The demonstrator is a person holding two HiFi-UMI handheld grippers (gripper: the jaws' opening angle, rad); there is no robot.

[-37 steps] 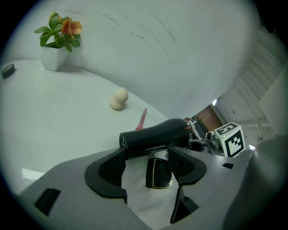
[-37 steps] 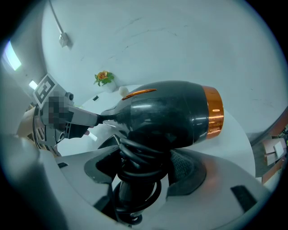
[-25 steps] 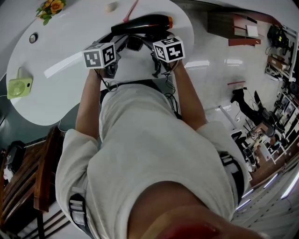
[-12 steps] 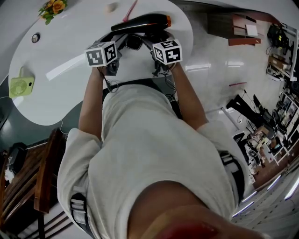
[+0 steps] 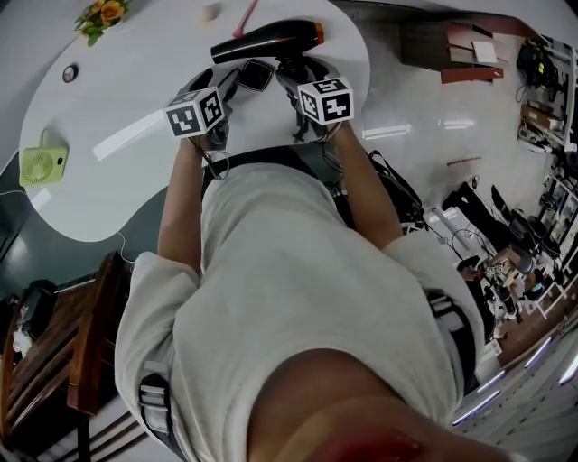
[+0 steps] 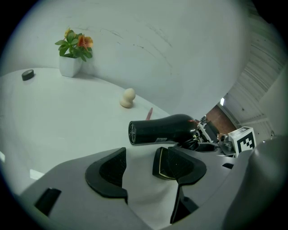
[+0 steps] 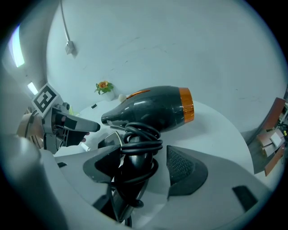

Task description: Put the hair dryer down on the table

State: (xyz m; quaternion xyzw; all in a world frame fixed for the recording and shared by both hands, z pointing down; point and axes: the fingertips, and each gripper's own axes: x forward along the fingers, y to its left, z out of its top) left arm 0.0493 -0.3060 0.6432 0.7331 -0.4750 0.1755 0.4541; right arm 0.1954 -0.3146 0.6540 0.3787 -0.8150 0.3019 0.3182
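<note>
A black hair dryer (image 5: 266, 41) with an orange ring lies on the white table (image 5: 108, 180) near its far right edge. Its handle, wrapped in black cord, points back toward me. My right gripper (image 5: 293, 70) straddles that handle (image 7: 135, 166). Its jaws have just been opening: the handle rests by the left jaw with a gap to the right one. My left gripper (image 5: 228, 81) sits just left of it, open, with bare table between its jaws (image 6: 139, 168). The dryer's barrel (image 6: 162, 129) lies just beyond them. A dark pale-rimmed square (image 5: 256, 75) lies beside the left gripper's right jaw.
A green mini fan (image 5: 38, 167) sits at the table's left edge. Further back stand a flower pot (image 5: 99, 13), a small dark disc (image 5: 69, 72), a beige egg-shaped thing (image 6: 128, 97) and a pink stick (image 5: 246, 20). Wooden chairs (image 5: 63, 343) stand at lower left.
Both grippers have tipped slightly while staying in about the same spot. The dryer keeps its place on the table, and a little more of it shows beyond the right gripper's cube.
</note>
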